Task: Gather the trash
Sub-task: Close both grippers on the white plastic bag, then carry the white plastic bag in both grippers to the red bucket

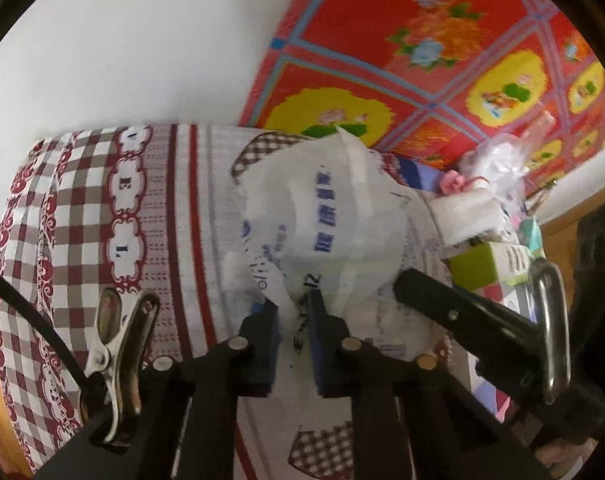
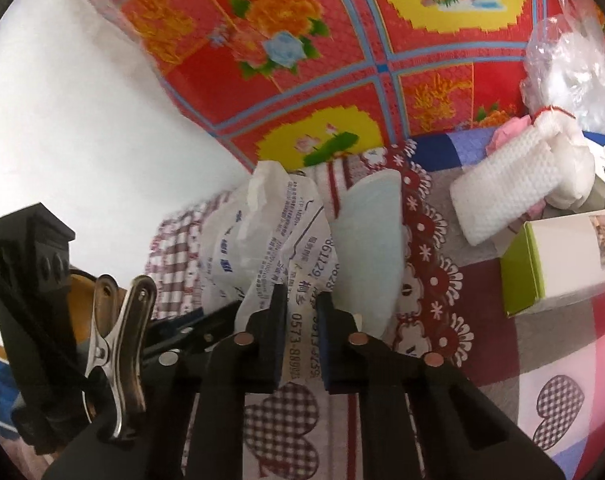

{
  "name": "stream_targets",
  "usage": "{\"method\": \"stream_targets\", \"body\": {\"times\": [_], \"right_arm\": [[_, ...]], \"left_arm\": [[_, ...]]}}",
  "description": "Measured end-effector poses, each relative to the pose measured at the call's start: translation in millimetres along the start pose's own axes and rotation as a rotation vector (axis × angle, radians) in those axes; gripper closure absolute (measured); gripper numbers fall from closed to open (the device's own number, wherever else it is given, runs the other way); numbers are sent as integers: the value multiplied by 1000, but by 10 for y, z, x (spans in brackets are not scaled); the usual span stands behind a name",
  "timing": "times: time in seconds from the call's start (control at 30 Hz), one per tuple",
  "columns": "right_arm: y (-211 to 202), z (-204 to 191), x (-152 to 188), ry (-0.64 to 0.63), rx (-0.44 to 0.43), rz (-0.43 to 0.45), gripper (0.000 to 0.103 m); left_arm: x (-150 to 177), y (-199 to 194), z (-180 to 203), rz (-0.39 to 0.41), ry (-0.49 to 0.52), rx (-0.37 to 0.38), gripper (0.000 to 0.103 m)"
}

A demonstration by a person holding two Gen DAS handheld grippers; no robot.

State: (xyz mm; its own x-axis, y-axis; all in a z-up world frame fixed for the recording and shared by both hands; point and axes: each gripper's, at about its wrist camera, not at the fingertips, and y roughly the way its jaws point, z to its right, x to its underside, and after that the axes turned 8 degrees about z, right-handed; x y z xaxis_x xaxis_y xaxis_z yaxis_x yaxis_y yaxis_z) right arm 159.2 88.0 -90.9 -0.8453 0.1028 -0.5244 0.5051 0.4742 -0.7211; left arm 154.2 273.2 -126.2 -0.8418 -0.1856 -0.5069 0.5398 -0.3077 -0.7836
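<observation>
- A red mat with blue grid lines, yellow medallions and flower prints fills the far part of both views, meeting a white wall on the left.
- Nearer lies a bed cover in maroon-and-white check with scalloped borders and checked heart patches; everything else rests on it.
- The thin white plastic bag printed with blue characters and numbers stands crumpled at the middle of the cover, between the two tools.
- A pale blue-white flat piece leans just right of the bag in the right wrist view; what it is cannot be told.
- A green-and-white carton lies on its side at the right, near a white knitted cloth folded beside it.
- A crinkled clear plastic bag sits far right, with a small pink flower close by.
- The left tongs are clamped on a twisted neck of the white bag, blue pads pressing the film from both sides.
- The right tongs are likewise clamped on a printed fold of the same bag, so the bag is pinched at two places.
- In the left wrist view the right tool's black arm reaches in from the right to the bag's near edge.
- A steel spring clip grips a black cable on the left tool's left side; the right tool carries a like clip.
</observation>
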Motion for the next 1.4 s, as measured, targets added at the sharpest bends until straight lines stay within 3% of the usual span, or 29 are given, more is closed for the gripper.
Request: {"method": "stream_targets", "body": {"times": [0.1,0.53,1.4], "right_arm": [[-126,-56,-1,-15,-27,27,91],[-609,-267,219,-75,-98,49,91],[-867,-1204,945,-321,-305,-28,91]], "left_arm": [[29,-97,99,30,39,-9,92],[244,-697,154,108,8,-23,94],[1278,-1829,-115,236,-151,-209,94]]}}
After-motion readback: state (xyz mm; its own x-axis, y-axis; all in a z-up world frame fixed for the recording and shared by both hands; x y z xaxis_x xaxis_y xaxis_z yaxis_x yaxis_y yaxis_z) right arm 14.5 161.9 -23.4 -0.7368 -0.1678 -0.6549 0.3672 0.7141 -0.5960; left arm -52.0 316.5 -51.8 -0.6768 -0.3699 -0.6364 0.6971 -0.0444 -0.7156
